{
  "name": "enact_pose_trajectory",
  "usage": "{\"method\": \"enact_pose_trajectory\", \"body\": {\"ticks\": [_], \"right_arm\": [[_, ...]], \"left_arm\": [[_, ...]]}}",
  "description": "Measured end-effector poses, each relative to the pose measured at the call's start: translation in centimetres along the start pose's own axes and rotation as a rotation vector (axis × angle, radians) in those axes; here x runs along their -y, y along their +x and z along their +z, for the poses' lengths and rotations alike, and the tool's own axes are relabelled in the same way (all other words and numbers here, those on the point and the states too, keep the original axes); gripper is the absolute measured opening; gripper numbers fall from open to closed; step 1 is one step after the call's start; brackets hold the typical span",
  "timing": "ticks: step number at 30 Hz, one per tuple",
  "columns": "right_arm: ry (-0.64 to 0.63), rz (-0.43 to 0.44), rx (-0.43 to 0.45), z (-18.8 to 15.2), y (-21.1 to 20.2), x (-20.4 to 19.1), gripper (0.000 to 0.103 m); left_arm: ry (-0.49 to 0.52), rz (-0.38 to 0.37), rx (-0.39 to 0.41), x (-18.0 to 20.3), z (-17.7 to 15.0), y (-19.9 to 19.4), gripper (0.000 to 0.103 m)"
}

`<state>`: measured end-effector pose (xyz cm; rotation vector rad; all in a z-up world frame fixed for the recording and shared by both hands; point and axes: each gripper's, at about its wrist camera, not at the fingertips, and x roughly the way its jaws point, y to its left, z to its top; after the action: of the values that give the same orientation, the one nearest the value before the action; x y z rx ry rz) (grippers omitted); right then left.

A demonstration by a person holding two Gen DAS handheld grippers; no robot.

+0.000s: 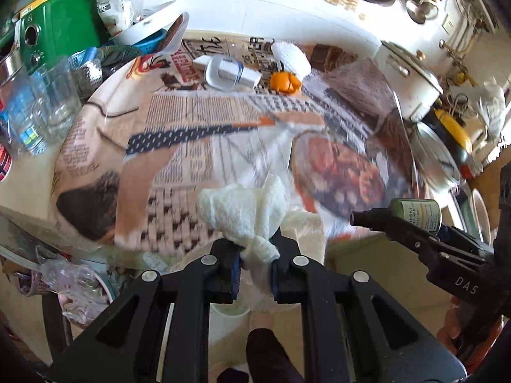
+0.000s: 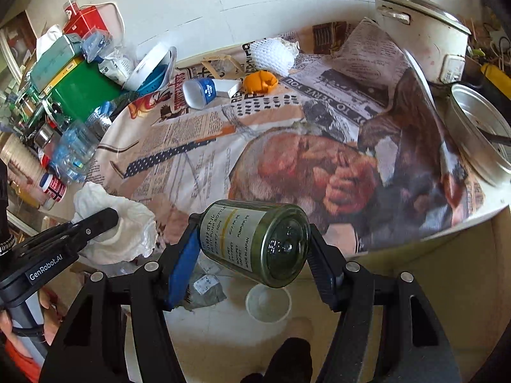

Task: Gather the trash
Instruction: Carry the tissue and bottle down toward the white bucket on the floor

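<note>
Two tools grip trash: left tool (image 1: 255,252) pinches a tissue (image 1: 246,214), right tool (image 2: 252,242) clamps a green bottle (image 2: 255,242).

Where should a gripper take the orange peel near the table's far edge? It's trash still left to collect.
Grip the orange peel across its domed top from above, jaws spanning its width. It sits cupped on the tablecloth, close beside the white foam net, so coming in from the side looks crowded.

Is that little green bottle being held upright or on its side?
On its side: the bottle lies across the right tool, its base facing the camera.
</note>
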<state>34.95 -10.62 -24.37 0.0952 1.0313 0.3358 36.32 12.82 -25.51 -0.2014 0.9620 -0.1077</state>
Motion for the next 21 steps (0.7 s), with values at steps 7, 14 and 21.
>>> {"method": "enact_pose_trajectory", "body": {"ticks": [7,14,21], "right_arm": [[0.016,0.009,-0.062,-6.2,0.2,-0.5,0.062],[-0.019,-0.011,-0.094,-12.0,3.7,0.6,0.062],[-0.017,-0.010,-0.168,-18.0,13.7,4.2,0.062]], "left_arm": [[0.004,0.020,-0.098,-1.6,-6.4,1.2,0.014],[-0.034,0.042,-0.142,-2.6,-12.9,6.6,0.015],[-0.103,0.055,-0.238,-4.6,-20.9,18.5,0.015]]}}
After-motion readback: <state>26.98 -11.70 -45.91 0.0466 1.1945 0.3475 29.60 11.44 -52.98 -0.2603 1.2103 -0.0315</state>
